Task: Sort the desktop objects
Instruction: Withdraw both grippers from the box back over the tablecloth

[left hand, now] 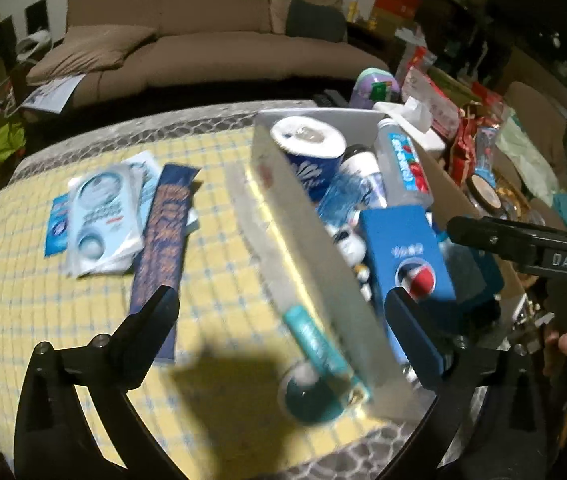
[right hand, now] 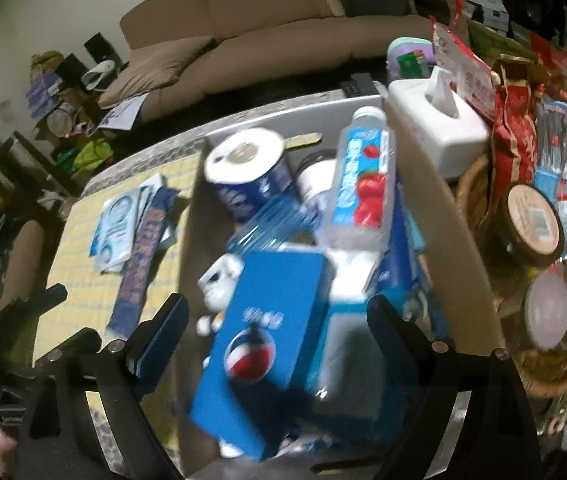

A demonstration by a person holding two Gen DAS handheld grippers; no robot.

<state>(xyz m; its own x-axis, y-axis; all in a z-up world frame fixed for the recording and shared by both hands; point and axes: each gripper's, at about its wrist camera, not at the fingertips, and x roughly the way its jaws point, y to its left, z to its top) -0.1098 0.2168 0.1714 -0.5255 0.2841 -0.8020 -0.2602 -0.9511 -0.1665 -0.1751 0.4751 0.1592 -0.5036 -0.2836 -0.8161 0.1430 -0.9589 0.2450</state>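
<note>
While both black grippers, left and right, gape empty, glossy blue rectangular carton fills grey cardboard box.

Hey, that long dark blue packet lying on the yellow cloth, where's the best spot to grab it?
Grip the long dark blue packet across its narrow width near the middle, from above: it lies flat, long edges exposed, left side abutting the pouches.

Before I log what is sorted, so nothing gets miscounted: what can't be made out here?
- Teal tube, left wrist view: motion blur, label unreadable.
- Small white figures in the box, right wrist view: partly behind the blue Pepsi box.
- Box's near end, right wrist view: cut off by the frame edge.
</note>
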